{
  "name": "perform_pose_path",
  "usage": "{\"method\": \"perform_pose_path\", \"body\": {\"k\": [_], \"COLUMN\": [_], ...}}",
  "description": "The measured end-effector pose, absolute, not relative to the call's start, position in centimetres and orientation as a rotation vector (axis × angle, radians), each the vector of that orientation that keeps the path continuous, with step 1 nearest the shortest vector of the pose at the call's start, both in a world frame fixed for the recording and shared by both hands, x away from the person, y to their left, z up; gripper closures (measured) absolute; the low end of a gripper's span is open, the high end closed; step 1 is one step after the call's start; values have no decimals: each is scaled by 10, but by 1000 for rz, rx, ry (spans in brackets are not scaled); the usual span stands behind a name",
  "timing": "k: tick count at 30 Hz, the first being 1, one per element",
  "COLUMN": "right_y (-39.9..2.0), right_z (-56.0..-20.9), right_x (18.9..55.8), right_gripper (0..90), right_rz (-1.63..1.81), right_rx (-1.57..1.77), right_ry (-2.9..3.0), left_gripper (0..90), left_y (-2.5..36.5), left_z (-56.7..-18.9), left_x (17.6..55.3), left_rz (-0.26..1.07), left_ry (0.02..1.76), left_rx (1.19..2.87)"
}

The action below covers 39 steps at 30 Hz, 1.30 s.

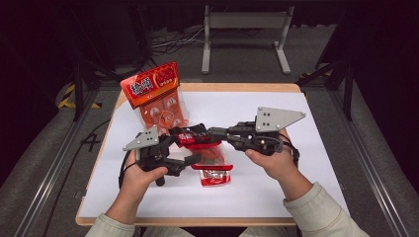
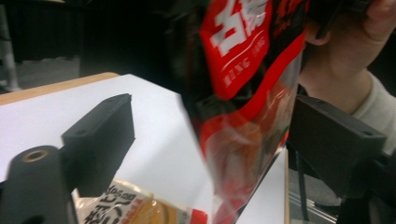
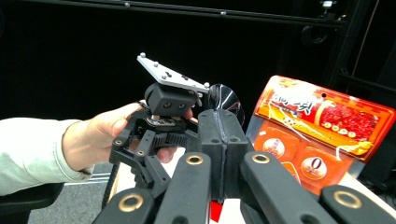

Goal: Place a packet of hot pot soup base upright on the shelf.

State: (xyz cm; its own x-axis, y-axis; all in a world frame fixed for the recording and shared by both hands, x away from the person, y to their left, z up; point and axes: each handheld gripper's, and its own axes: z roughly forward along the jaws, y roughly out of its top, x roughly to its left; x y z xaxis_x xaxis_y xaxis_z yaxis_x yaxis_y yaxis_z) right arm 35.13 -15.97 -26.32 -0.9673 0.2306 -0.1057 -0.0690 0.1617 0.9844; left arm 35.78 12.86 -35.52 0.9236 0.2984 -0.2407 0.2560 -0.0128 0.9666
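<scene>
The right gripper [image 1: 203,134] is pinching the light, crinkly red snack bag [image 2: 247,93] mid-frame; the left gripper [image 1: 190,160], jaws wide, is flanking its slippery lower edge.

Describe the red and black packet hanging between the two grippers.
The packet is glossy film, red and black on top with white lettering, clear below with orange contents showing. It hangs upright above the white table. The right gripper pinches its top edge shut. The left gripper has open jaws either side of it.
</scene>
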Motion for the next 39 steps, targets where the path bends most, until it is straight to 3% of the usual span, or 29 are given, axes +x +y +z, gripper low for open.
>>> {"method": "perform_pose_path", "body": {"k": [8,19,32,39], "right_y": [-156,-158,-157,-162], "right_z": [-269,-271,-271,-268], "right_x": [352,353,354,356], "right_gripper": [900,900,897,765], "right_rz": [1939,1924,1885,1890], "right_rx": [156,167,180,226], "right_ry": [2198,2193,2176,2155], "left_gripper": [332,655,686,688], "left_y": [123,127,133,137], "left_z": [-363,-362,-352,-343], "left_x": [359,357,356,358], "left_rz": [-78,-139,-106,-55], "left_ry": [363,314,315,318], "left_rx": [1592,1626,1674,1702]}}
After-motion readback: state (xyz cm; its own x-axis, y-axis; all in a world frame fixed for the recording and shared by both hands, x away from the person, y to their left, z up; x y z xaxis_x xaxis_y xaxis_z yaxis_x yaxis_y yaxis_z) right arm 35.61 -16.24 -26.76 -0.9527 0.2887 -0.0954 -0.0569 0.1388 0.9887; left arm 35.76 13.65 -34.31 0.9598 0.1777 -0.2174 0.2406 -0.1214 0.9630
